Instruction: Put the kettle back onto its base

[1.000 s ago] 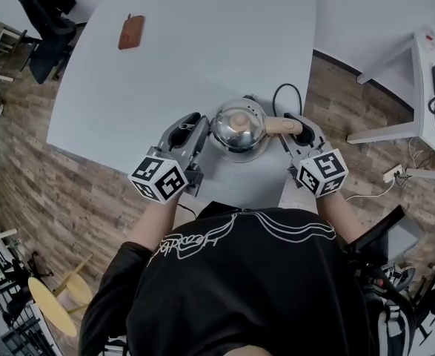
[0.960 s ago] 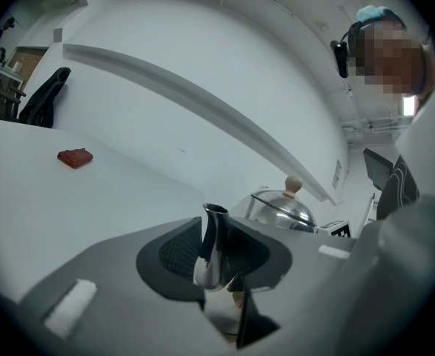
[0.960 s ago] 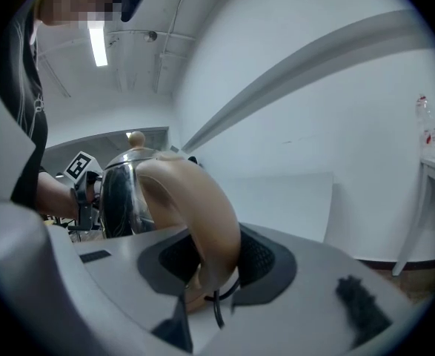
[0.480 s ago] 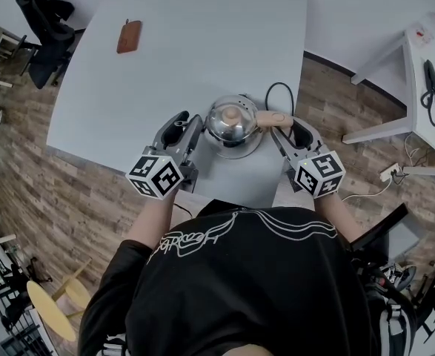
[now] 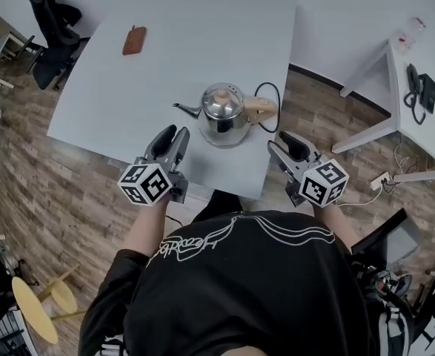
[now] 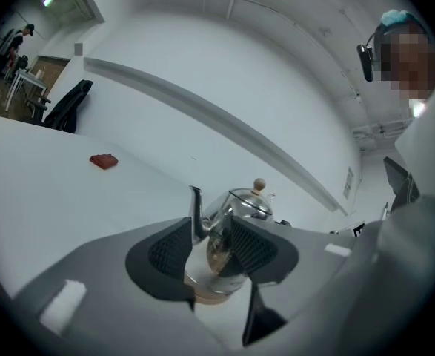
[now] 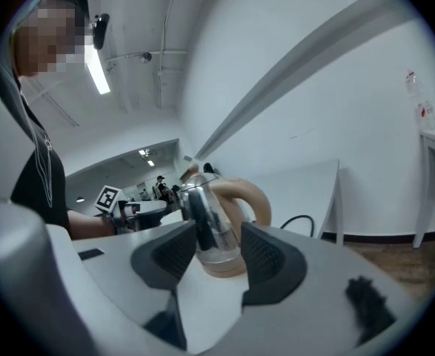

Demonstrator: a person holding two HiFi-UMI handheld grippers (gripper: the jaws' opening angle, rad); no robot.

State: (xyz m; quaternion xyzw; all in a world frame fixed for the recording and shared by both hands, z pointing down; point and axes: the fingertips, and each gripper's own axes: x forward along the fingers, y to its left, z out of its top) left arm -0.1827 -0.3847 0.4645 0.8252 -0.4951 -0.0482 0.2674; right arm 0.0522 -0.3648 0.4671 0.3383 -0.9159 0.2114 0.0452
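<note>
A shiny steel kettle (image 5: 221, 113) with a beige handle (image 5: 262, 108) stands upright on its round base (image 5: 230, 139) near the front edge of the white table (image 5: 202, 43). My left gripper (image 5: 174, 135) is drawn back to the kettle's near left, its jaws opening with nothing between them. My right gripper (image 5: 279, 142) hangs off the table's front right corner, open and empty. In the left gripper view the kettle (image 6: 236, 212) shows beyond the spread pads (image 6: 167, 252). The right gripper view shows the kettle (image 7: 206, 225) and its tan base (image 7: 228, 266) ahead of the pads (image 7: 265, 256).
A black cord (image 5: 274, 95) loops from the base over the table's right edge. A brown pouch (image 5: 134, 40) lies at the far left of the table. A black chair (image 5: 51, 21) stands at far left, a second white table with a phone (image 5: 419, 89) at right.
Both grippers let go of the kettle, opened, and drew back toward the person. The kettle stays upright on its base.
</note>
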